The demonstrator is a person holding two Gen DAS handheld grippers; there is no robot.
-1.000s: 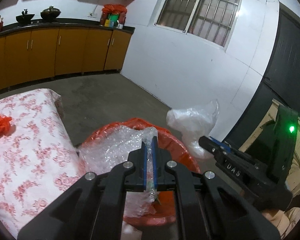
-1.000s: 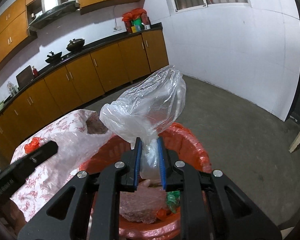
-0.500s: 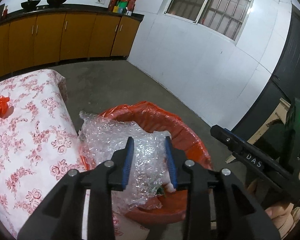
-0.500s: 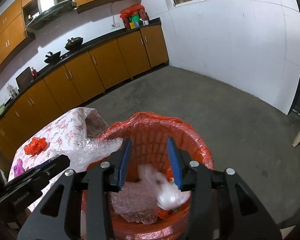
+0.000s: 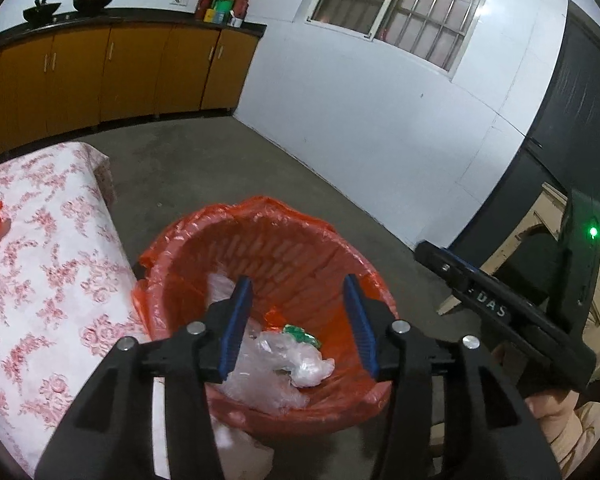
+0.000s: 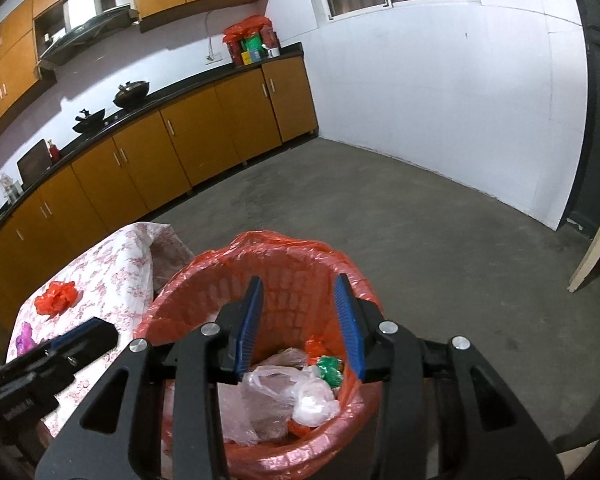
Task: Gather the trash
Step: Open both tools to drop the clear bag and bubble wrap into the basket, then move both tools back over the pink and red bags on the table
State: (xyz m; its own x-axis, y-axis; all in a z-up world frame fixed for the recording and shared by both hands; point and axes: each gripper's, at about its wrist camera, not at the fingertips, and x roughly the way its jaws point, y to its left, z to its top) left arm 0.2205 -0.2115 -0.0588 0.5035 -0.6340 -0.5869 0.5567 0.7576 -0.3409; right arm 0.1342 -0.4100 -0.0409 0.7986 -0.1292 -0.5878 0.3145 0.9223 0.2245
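An orange bin (image 5: 260, 236) lined with an orange bag stands on the floor beside the table; it also shows in the right wrist view (image 6: 284, 252). Inside lie clear plastic bags (image 5: 284, 364), bubble wrap (image 6: 260, 400) and a green wrapper (image 6: 330, 370). My left gripper (image 5: 298, 292) is open and empty above the bin. My right gripper (image 6: 298, 290) is open and empty above it too. An orange crumpled bag (image 6: 56, 298) and a purple scrap (image 6: 25, 338) lie on the table.
The table with a floral cloth (image 5: 40, 280) stands left of the bin. Kitchen cabinets (image 6: 172, 148) line the far wall. A white wall (image 5: 380, 128) and a dark door (image 5: 572, 112) stand to the right. A wooden frame (image 6: 596, 240) leans at the right.
Both grippers opened. The bubble wrap fell from the left one and the clear plastic bag from the right one into the bin.
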